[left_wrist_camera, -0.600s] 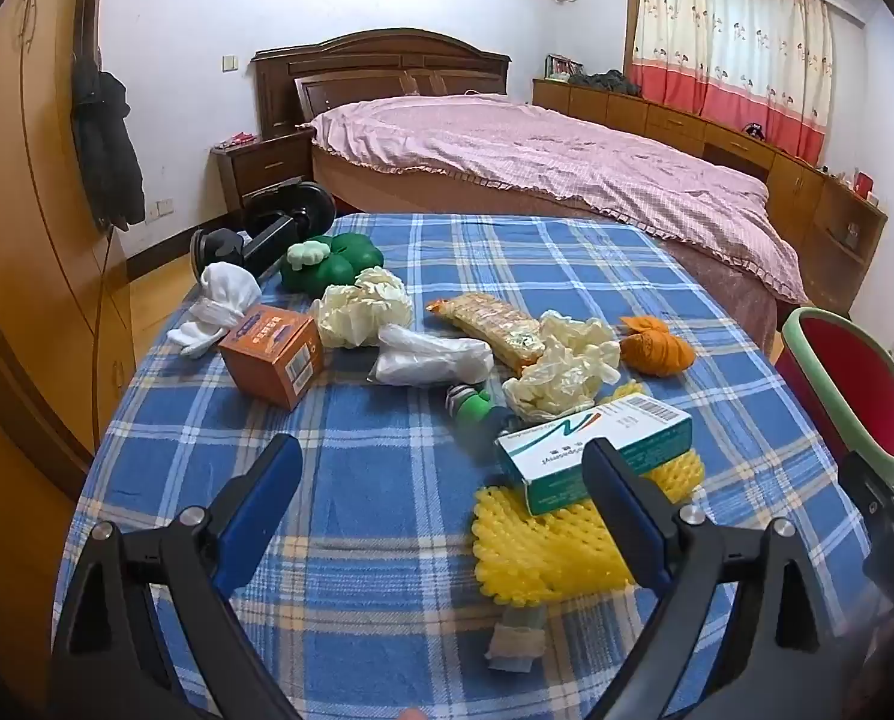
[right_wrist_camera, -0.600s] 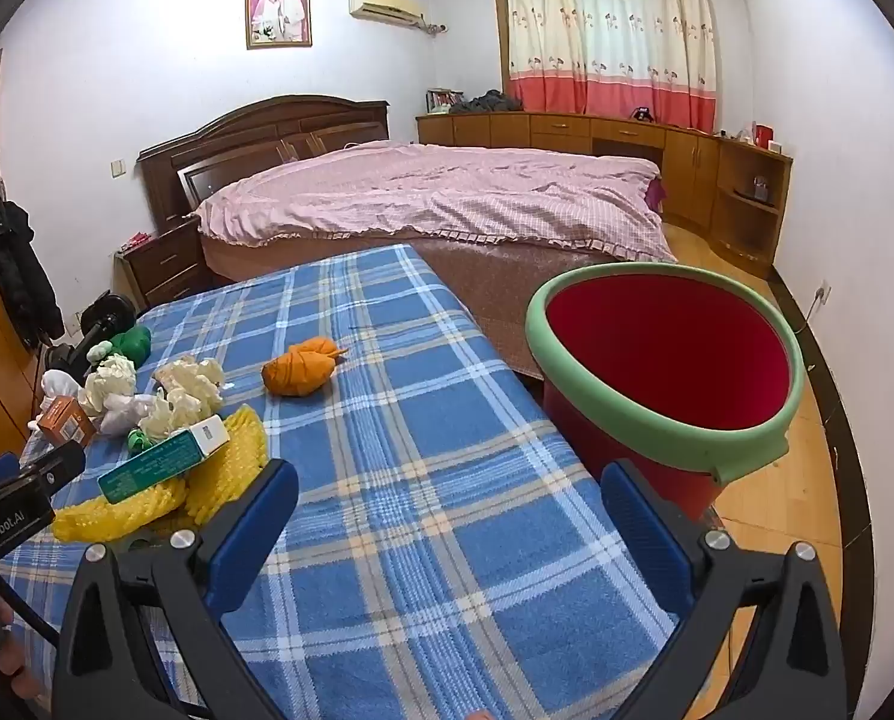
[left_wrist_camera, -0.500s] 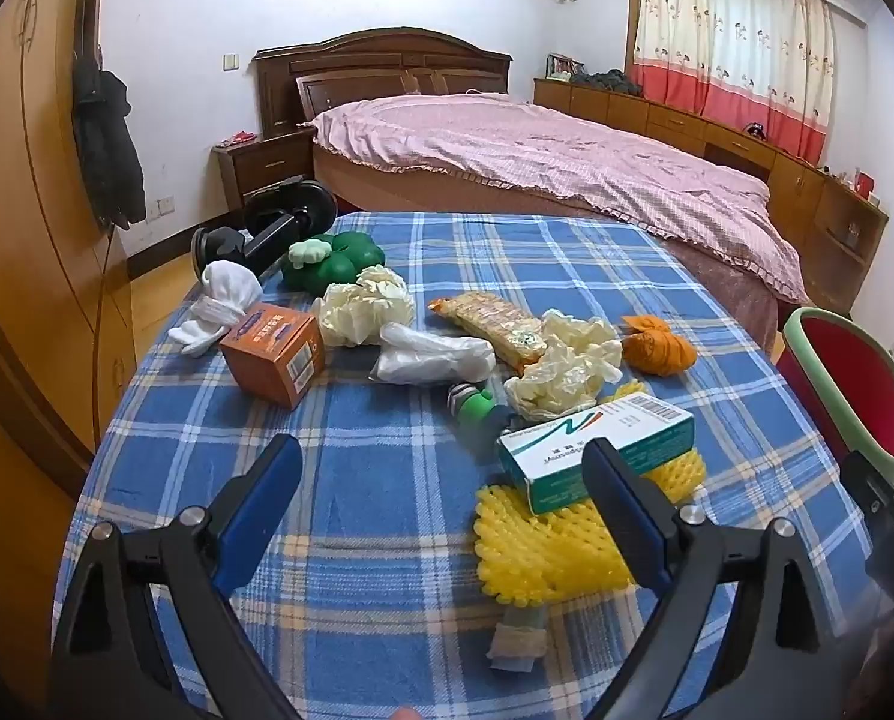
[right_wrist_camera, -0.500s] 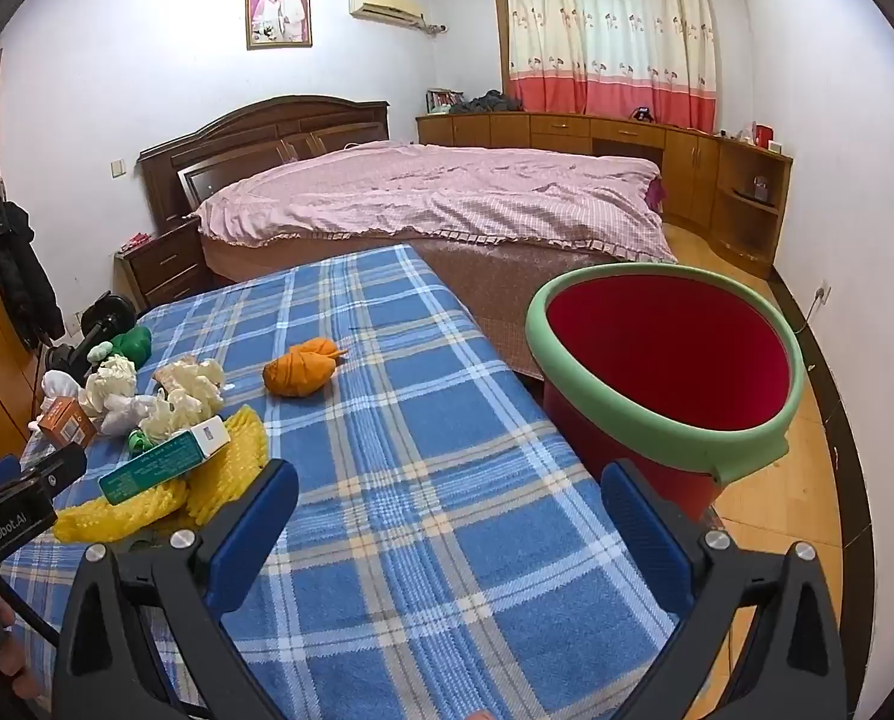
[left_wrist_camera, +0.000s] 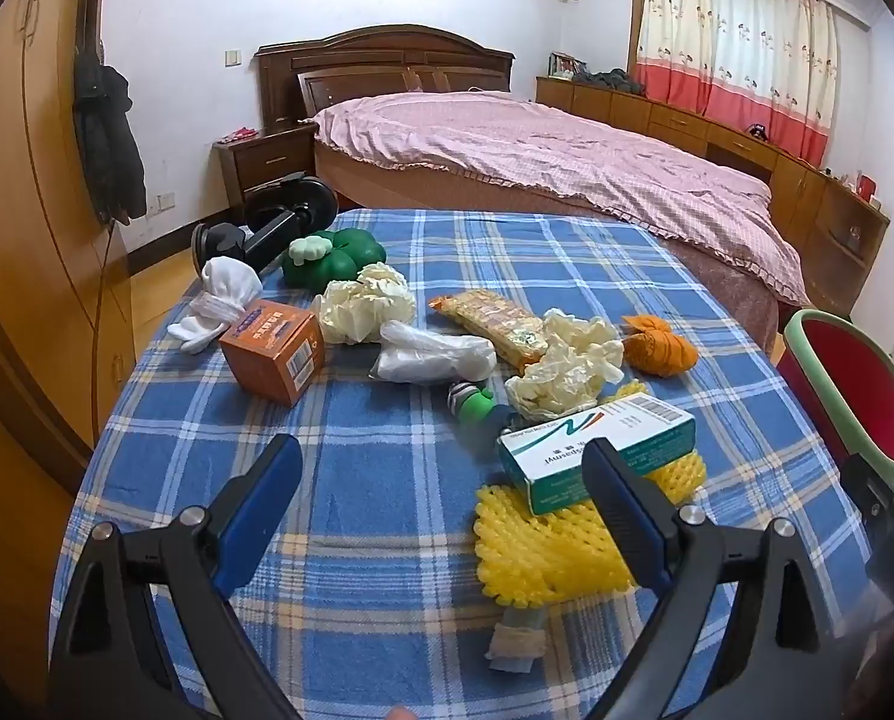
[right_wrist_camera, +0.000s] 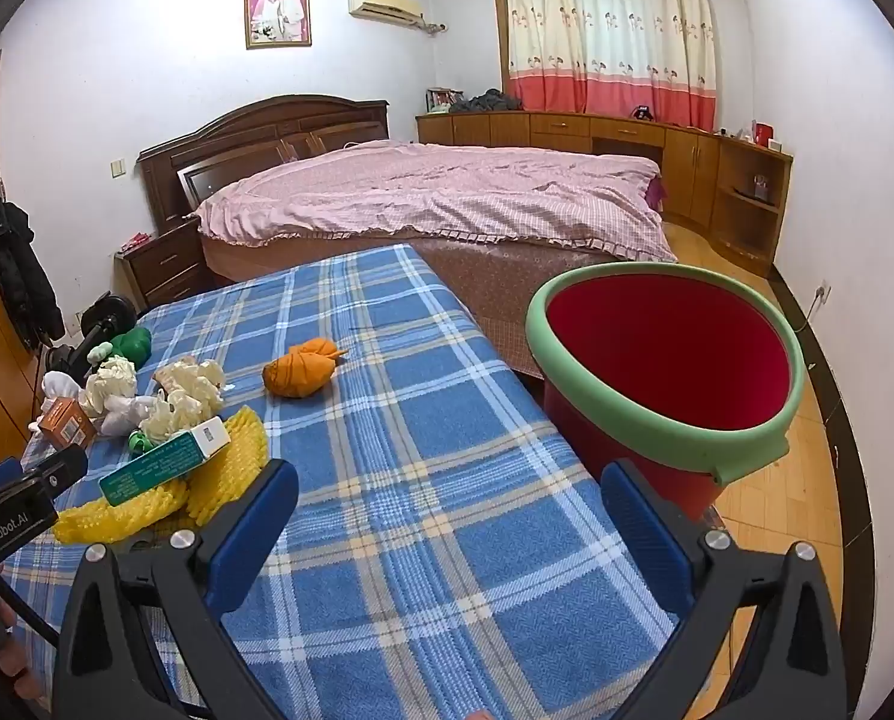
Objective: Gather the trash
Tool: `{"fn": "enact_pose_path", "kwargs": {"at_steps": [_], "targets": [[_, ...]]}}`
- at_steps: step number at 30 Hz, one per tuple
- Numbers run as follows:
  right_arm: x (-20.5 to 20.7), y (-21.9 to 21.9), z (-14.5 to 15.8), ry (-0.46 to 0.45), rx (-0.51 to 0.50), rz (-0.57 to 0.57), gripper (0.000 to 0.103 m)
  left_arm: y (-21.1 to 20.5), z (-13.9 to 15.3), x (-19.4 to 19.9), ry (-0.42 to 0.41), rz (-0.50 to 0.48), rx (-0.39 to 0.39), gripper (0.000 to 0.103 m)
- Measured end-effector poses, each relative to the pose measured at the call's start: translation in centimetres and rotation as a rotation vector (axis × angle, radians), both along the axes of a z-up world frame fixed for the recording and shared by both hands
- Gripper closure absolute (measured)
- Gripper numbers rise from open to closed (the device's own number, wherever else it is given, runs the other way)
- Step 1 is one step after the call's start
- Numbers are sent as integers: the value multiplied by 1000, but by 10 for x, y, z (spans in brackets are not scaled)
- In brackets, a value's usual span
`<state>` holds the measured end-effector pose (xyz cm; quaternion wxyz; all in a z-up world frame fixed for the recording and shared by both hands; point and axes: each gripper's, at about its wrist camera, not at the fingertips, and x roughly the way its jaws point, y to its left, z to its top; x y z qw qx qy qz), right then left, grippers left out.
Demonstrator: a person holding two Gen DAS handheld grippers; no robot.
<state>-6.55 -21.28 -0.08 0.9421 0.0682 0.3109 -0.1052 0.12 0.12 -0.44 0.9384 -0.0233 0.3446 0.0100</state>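
The left gripper (left_wrist_camera: 441,501) stood wide and empty above the checked cloth (left_wrist_camera: 357,480). Ahead to its left lay an orange carton (left_wrist_camera: 273,357); touching its right finger's view, perhaps only overlapping, a green-and-white box (left_wrist_camera: 597,450) rested on yellow foam netting (left_wrist_camera: 543,546). The right gripper (right_wrist_camera: 450,522) gaped wide, the red bucket (right_wrist_camera: 663,360) ahead-right.

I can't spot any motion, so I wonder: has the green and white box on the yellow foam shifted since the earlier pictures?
No. The green and white box lies on the yellow foam net just as before, at the same spot against the blue plaid cloth.
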Motion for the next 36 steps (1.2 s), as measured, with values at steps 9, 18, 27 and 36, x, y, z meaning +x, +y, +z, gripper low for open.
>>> {"fn": "enact_pose_path", "kwargs": {"at_steps": [9, 18, 27, 36], "targets": [[0, -1, 0, 0, 1, -3, 0, -2, -6, 0, 2, 1, 4, 8], [0, -2, -1, 1, 4, -2, 0, 1, -1, 0, 3, 0, -1, 8], [1, 1, 0, 2, 6, -3, 0, 2, -1, -7, 4, -2, -1, 8], [-1, -5, -3, 8, 11, -3, 0, 3, -1, -3, 7, 2, -4, 8]]}}
